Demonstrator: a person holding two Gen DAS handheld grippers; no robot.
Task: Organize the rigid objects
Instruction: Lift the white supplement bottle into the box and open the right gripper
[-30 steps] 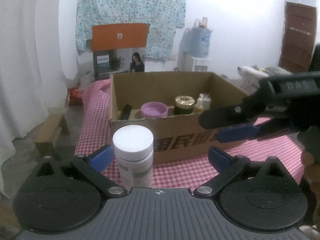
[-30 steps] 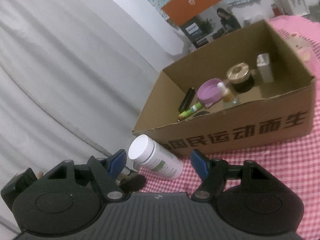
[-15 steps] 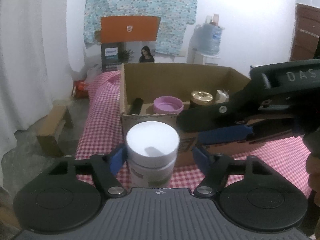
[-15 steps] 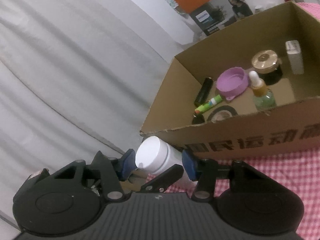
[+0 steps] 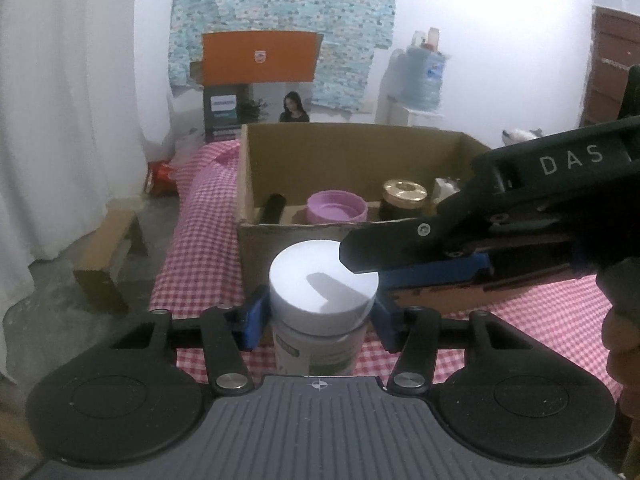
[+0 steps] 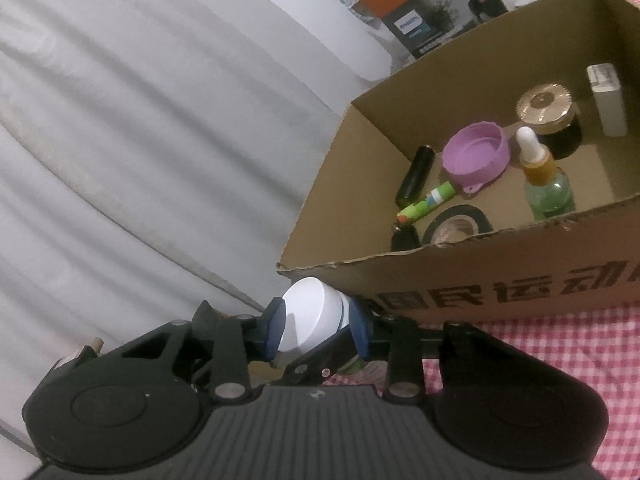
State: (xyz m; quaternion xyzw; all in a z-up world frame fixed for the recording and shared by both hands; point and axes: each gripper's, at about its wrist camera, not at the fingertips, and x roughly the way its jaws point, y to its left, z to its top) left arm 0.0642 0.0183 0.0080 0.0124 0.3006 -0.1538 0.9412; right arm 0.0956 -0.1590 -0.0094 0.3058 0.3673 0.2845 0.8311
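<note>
A white-capped pill bottle (image 5: 323, 280) stands on the checked cloth in front of the cardboard box (image 5: 256, 240). My left gripper (image 5: 320, 316) has its blue pads against both sides of the cap. My right gripper (image 6: 316, 326) is also closed on the same bottle (image 6: 312, 316) from the side; in the left wrist view its black body (image 5: 520, 216) reaches in from the right over the cap. The box (image 6: 500, 280) holds a purple lid (image 6: 478, 156), a gold-capped jar (image 6: 544, 110), a dropper bottle (image 6: 548, 188), a tape roll (image 6: 456, 224) and a black tube (image 6: 416, 176).
The red-checked tablecloth (image 5: 200, 248) ends at the left, with a wooden bench (image 5: 108, 260) on the floor below. White curtains (image 6: 140, 120) hang to the left. An orange and grey carton (image 5: 260, 80) stands behind the box.
Both grippers have closed in on the pill bottle. The left pads went from wide apart to touching the cap. The right gripper has moved in to clamp it too.
</note>
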